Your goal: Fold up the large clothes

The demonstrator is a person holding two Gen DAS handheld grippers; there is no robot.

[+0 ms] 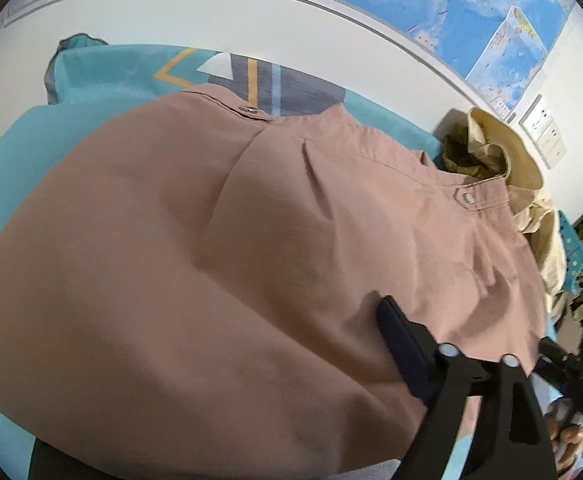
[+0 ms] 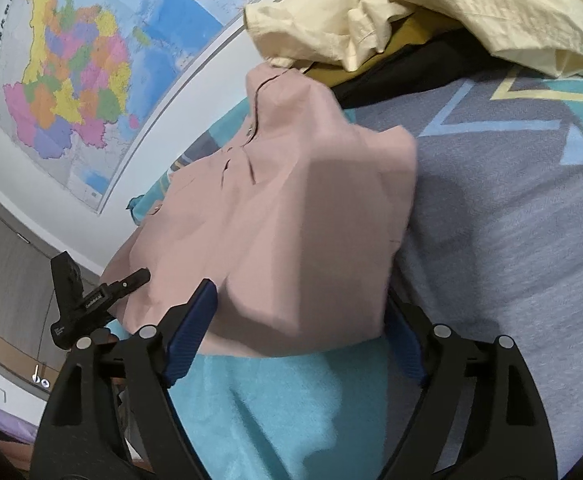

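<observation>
Filling mid-frame in both views, pink garment (image 1: 251, 240) on teal blanket (image 2: 275, 408). Right gripper (image 2: 299, 332) jaws spread, straddling its hem. Left gripper (image 1: 443, 344): one finger hidden under cloth, state unclear. Cream clothes (image 2: 471, 8) heaped upper right; wall map (image 2: 75, 72) upper left.

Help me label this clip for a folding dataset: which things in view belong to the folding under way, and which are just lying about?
In the job:
pink garment
left gripper
right gripper
teal blanket it lies on

Lying about:
cream clothes
olive garment
wall maps
wall sockets
</observation>
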